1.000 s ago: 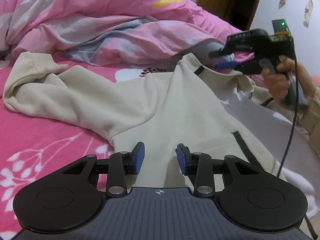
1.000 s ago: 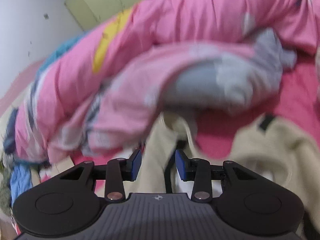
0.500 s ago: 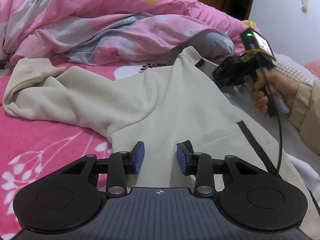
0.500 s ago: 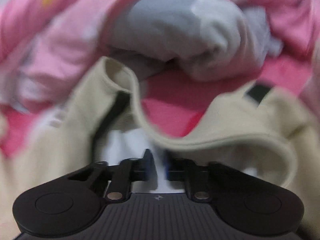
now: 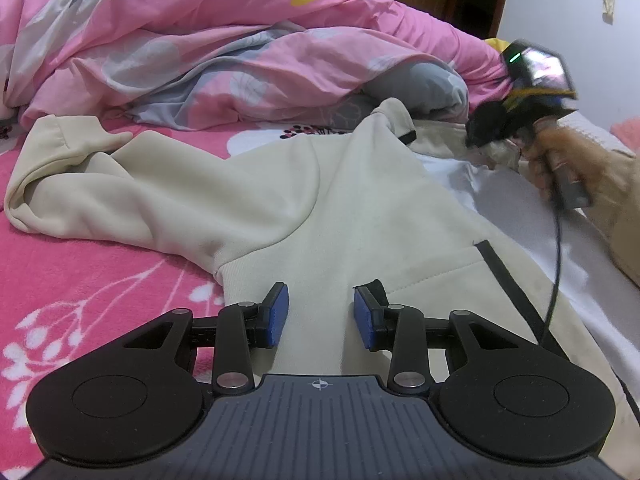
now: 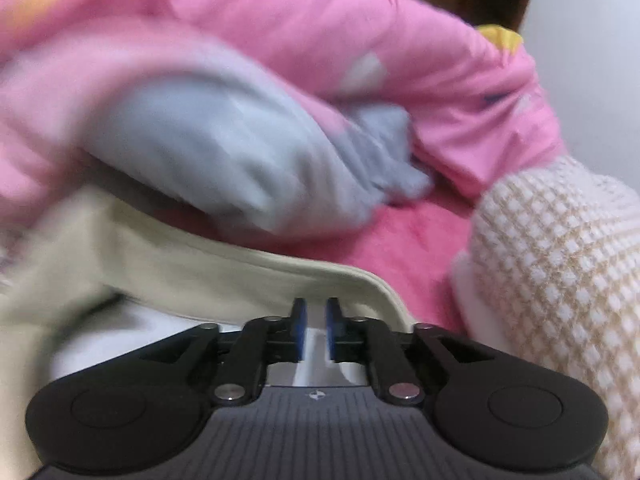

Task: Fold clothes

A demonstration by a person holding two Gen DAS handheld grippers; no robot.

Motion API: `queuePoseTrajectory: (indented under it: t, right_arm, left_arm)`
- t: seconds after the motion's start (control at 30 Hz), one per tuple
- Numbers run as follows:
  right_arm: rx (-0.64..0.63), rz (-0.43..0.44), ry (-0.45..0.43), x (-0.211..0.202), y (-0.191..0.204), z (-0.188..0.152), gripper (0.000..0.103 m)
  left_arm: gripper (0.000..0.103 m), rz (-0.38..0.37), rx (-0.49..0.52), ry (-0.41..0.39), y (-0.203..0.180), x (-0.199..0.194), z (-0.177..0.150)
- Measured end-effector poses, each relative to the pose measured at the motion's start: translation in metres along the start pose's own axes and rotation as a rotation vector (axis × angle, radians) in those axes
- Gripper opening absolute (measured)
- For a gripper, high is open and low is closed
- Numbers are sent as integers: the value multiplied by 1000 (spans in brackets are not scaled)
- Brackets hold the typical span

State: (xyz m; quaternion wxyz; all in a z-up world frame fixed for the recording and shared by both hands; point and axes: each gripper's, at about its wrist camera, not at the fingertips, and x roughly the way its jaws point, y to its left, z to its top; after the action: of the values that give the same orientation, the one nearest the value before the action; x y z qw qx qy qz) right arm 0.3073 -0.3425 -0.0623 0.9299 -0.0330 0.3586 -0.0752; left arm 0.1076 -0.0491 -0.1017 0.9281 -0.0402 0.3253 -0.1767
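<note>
From the left wrist view, the left gripper (image 5: pixel 320 314) points down over the hem of the cream hoodie (image 5: pixel 280 208), spread on the pink bed sheet (image 5: pixel 80 272); its jaws stand apart, gripping nothing. A hand (image 5: pixel 560 164) holds the right gripper (image 5: pixel 486 136) at the hoodie's collar.

From the right wrist view, blurred, the right gripper (image 6: pixel 316 326) is opening, its narrow gap over the collar edge (image 6: pixel 240 276).

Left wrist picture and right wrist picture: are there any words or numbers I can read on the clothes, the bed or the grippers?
No readable words or numbers.
Left gripper: only a small crosshair sign on its grey ribbed body, no letters.
Right gripper: a similar mark, blurred.
Cream fleece hoodie: no print visible.
</note>
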Motion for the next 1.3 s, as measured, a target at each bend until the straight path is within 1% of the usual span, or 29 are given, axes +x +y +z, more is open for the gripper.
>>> queuePoseTrajectory:
  t: [0.03, 0.07, 0.1, 0.13, 0.2, 0.27, 0.37, 0.47, 0.6, 0.67, 0.77, 0.87, 0.93, 1.0, 1.03, 1.13, 1.2, 1.23, 1.27, 1.3]
  right_arm:
    - [37, 86, -1, -6, -1, 0, 40]
    - [74, 172, -3, -11, -1, 0, 43]
    - [112, 258, -4, -17, -2, 0, 43]
    - [162, 325, 15, -15, -2, 0, 45]
    - [281, 421, 81, -1, -5, -4, 47]
    - [393, 477, 146, 19, -8, -10, 47]
    - [502, 512, 176, 46, -12, -20, 47]
    - [609, 587, 156, 65, -20, -25, 47]
    - [659, 675, 142, 75, -18, -27, 47]
    - [660, 696, 137, 75, -15, -28, 46]
    - [644, 704, 130, 76, -9, -29, 46]
    - [668, 709, 128, 81, -9, -31, 45]
    - [681, 694, 93, 82, -17, -29, 45]
    - [668, 652, 33, 78, -18, -27, 48]
    - [660, 643, 28, 79, -18, -26, 49]
    - [642, 671, 56, 83, -9, -27, 49]
    - [606, 674, 57, 80, -5, -25, 49]
    - [585, 673, 55, 78, -3, -24, 42]
    - [565, 672, 53, 76, -1, -24, 29]
    - [542, 665, 41, 72, 1, -22, 24]
  left_arm:
    - [36, 1, 1, 0, 0, 0, 0]
    - [36, 2, 2, 0, -1, 0, 0]
    - [36, 3, 3, -1, -1, 0, 0]
    - [36, 3, 3, -1, -1, 0, 0]
    - [36, 3, 3, -2, -1, 1, 0]
    - [36, 2, 1, -2, -1, 1, 0]
    - [36, 0, -1, -2, 0, 1, 0]
    - [36, -2, -3, -2, 0, 1, 0]
    - [36, -3, -3, -3, 1, 1, 0]
    - [37, -2, -2, -3, 0, 1, 0]
    - [37, -2, 0, -4, 0, 1, 0]
    - [37, -1, 2, -4, -1, 1, -1]
    - [37, 0, 3, -5, -1, 1, -1]
    - [37, 1, 5, -5, -1, 1, -1]
    - [37, 2, 6, -5, -1, 1, -1]
    - [37, 4, 8, -5, -2, 1, -1]
    - [37, 3, 8, -5, -1, 1, -1]
    - [37, 4, 8, -5, -2, 1, -1]
    - [37, 4, 8, -5, -2, 1, -1]
    - [37, 4, 8, -5, -2, 1, -1]
